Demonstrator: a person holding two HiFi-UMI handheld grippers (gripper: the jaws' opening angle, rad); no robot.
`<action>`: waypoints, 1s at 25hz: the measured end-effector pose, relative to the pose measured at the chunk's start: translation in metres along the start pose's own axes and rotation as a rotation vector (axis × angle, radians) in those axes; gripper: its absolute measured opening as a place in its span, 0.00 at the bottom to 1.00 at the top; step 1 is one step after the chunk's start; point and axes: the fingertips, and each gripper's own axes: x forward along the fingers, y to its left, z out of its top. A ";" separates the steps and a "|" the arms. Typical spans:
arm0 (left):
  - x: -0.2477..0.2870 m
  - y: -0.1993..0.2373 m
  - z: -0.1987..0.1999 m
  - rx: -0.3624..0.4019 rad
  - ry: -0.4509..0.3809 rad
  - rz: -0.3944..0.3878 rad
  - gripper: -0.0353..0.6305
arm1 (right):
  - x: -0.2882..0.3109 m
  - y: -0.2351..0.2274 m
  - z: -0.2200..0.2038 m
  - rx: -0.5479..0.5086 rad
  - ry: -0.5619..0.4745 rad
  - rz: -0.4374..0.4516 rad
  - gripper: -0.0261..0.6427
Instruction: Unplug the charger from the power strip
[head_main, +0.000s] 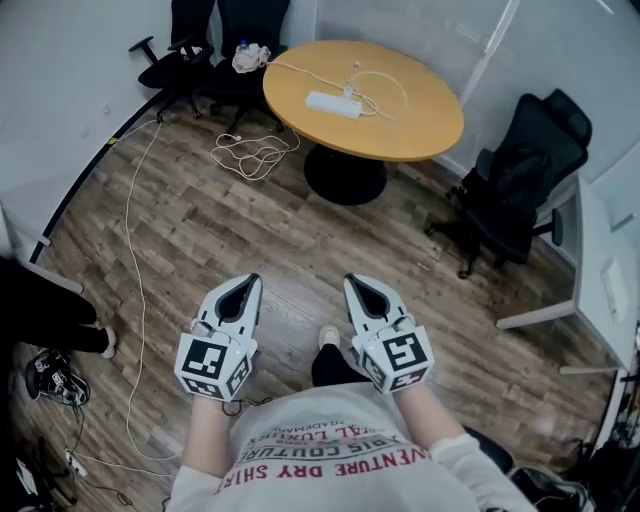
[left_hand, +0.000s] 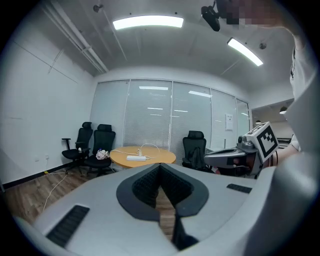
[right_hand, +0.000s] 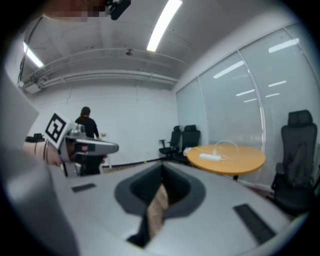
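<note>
Down low at left over the wood floor, left gripper shut tip to tip, holding nothing. Beyond it, loose white cord coiled on the boards: likely to snag a foot on the way in. Farther off on the round table, white power strip with the charger plugged in, well out of reach. Probably light enough to slide or lift off the tabletop if pulled one-handed without pinning; yanking by the thin cable instead of the plug body, a strain risk. At right, right gripper likewise closed and empty.
</note>
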 end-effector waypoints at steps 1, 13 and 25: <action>0.019 0.004 0.007 0.009 -0.005 0.002 0.10 | 0.012 -0.016 0.005 -0.004 -0.001 0.004 0.08; 0.212 0.049 0.045 0.034 0.006 -0.030 0.10 | 0.138 -0.175 0.044 -0.019 0.041 -0.009 0.08; 0.384 0.147 0.064 0.025 0.013 -0.233 0.10 | 0.273 -0.274 0.054 0.048 0.080 -0.203 0.08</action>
